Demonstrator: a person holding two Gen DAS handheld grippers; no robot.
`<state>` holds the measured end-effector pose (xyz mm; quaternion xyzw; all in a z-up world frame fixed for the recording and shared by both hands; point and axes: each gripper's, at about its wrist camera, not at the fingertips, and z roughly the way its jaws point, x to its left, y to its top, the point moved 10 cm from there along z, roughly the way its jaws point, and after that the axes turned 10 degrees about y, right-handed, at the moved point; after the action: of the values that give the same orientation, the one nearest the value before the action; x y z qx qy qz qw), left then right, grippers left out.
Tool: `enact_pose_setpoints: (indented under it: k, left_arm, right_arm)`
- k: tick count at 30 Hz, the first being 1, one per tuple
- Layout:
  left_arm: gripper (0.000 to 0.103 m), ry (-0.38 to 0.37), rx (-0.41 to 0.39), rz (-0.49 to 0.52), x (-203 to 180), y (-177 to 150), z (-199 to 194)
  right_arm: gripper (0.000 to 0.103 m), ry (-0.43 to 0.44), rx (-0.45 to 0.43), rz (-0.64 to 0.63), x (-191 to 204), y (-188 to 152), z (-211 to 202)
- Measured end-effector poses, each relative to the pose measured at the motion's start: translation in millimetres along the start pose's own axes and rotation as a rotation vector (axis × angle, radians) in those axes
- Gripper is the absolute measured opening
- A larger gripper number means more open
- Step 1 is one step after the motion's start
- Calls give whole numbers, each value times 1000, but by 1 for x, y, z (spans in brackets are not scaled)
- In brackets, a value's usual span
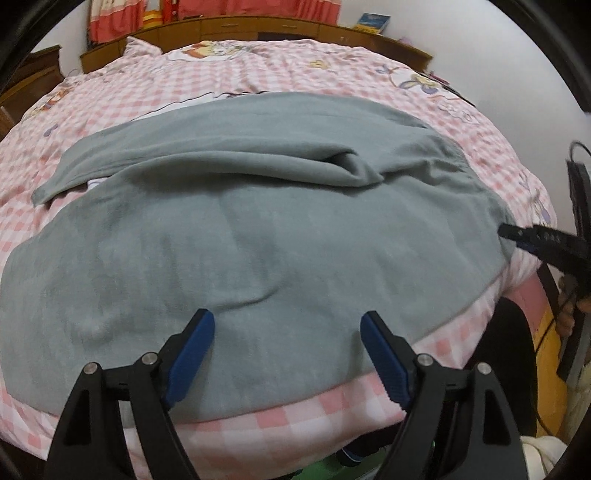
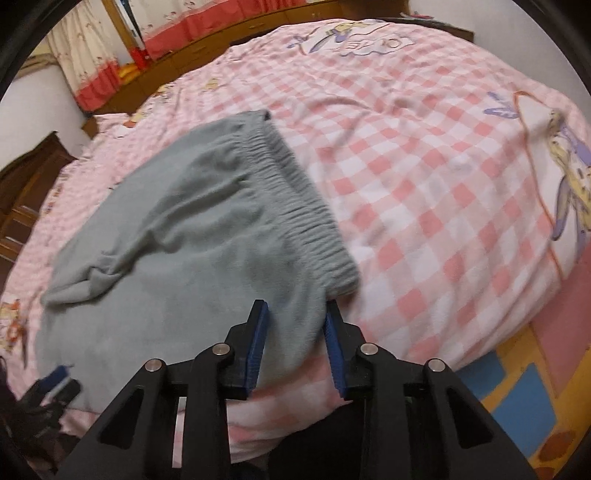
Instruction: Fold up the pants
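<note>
Grey pants (image 1: 258, 229) lie spread across a pink checked bed cover (image 1: 295, 62), with one leg folded over the other along the far side. My left gripper (image 1: 288, 317) hovers open over the pants' near edge, with nothing between its blue pads. In the right wrist view the pants (image 2: 184, 240) end in a ribbed elastic waistband (image 2: 295, 184). My right gripper (image 2: 295, 306) straddles the near corner below that waistband. Fabric lies flat between its pads, which stand apart from it. The right gripper (image 1: 535, 236) also shows at the pants' right end, and the left gripper (image 2: 59, 380) at lower left.
The bed cover (image 2: 424, 147) runs on bare to the right of the waistband. Wooden cabinets (image 1: 258, 29) and red-trimmed curtains (image 2: 92, 55) stand behind the bed. A colourful floor mat (image 2: 517, 398) lies beside the bed at lower right. A hand (image 1: 569, 317) holds the right gripper.
</note>
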<state>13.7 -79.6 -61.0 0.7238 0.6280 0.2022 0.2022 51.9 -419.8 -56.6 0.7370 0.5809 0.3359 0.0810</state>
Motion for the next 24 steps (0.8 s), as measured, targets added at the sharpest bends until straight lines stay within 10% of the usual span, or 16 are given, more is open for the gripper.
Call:
enact_pose_setpoints:
  k: [5, 24]
  left_arm:
    - [85, -12, 2, 20, -14, -4, -2]
    - [85, 76, -64, 84, -15, -20, 1]
  right_arm:
    - [8, 26, -15, -44, 14, 6, 2]
    - [8, 178, -210, -118, 76, 72, -66]
